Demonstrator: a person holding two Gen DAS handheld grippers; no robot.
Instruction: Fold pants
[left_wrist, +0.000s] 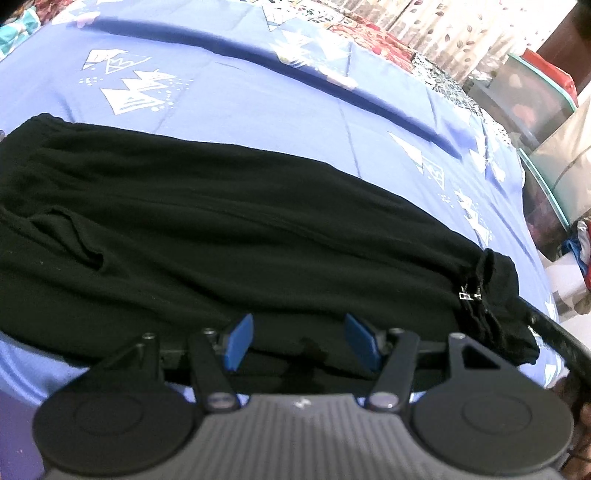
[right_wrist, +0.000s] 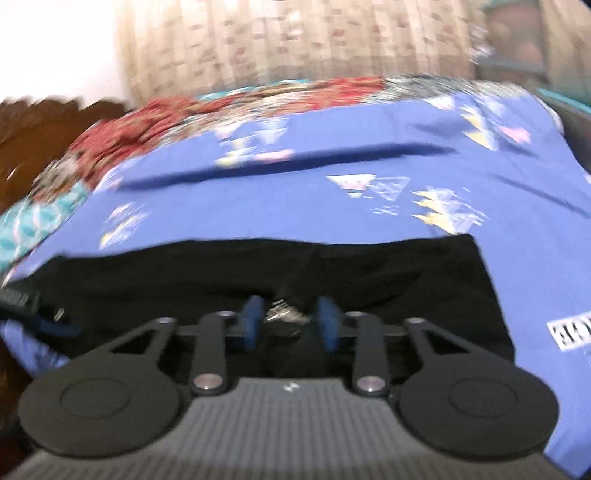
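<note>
While the black pants are lying flat on the bed, the left gripper is hovering spread above the near edge; the right gripper is standing narrowly apart over the zipper, pinching nothing evident. Both should be seizing matching edges evenly before folding.

- The black pants are seen as soft, matt knit cloth.
- The blue triangle-printed bedsheet is seen as smooth woven cloth.
- The left tongs are fitted with matt blue pads on black plastic arms.
</note>
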